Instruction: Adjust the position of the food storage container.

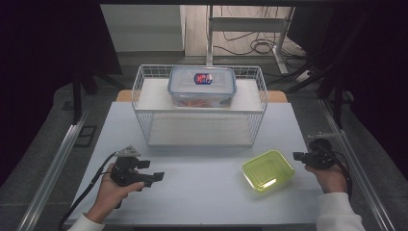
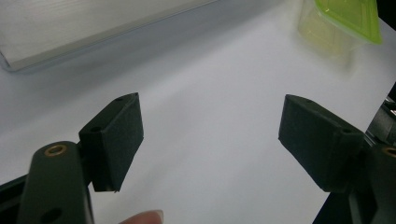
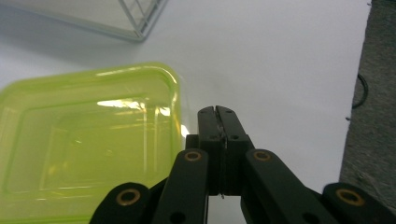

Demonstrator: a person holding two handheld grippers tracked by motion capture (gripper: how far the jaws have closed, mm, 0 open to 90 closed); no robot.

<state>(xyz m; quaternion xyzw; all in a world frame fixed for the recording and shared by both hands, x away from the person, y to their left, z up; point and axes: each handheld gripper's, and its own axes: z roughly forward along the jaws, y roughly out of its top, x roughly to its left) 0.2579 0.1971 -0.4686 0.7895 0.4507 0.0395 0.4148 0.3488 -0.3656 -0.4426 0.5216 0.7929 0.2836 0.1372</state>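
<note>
Pale tabletop (image 1: pixel 202 187) bearing two items directly on its surface. A white wire basket rack (image 1: pixel 199 103) stands at the middle of the far edge. A yellow-green plastic container (image 1: pixel 268 170), lying open, rests toward the near right corner, well apart from the rack.
</note>
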